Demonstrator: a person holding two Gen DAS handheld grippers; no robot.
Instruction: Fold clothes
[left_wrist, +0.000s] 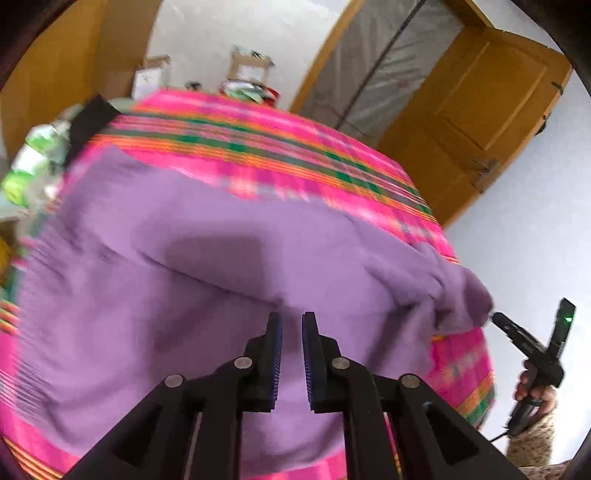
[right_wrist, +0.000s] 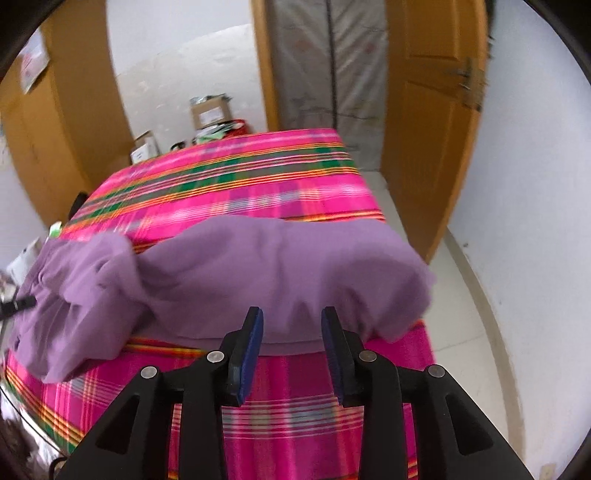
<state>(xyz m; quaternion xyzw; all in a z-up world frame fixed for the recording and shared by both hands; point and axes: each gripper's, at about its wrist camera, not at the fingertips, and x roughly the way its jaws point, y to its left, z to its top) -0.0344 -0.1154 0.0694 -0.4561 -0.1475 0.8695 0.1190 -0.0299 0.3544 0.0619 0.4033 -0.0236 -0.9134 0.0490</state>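
Note:
A purple garment lies spread over a table under a pink plaid cloth. One end of the garment is bunched into folds at the right edge. My left gripper hovers over its near part, open by a narrow gap with no cloth between the pads. In the right wrist view the same garment sits rumpled near the front edge of the plaid cloth. My right gripper stands open just in front of it, holding nothing. A hand carries that gripper at the table's right side.
Cardboard boxes and packets stand beyond the table's far edge. Green and white plastic bags lie at the left. A wooden door and a white wall border the pale floor to the right.

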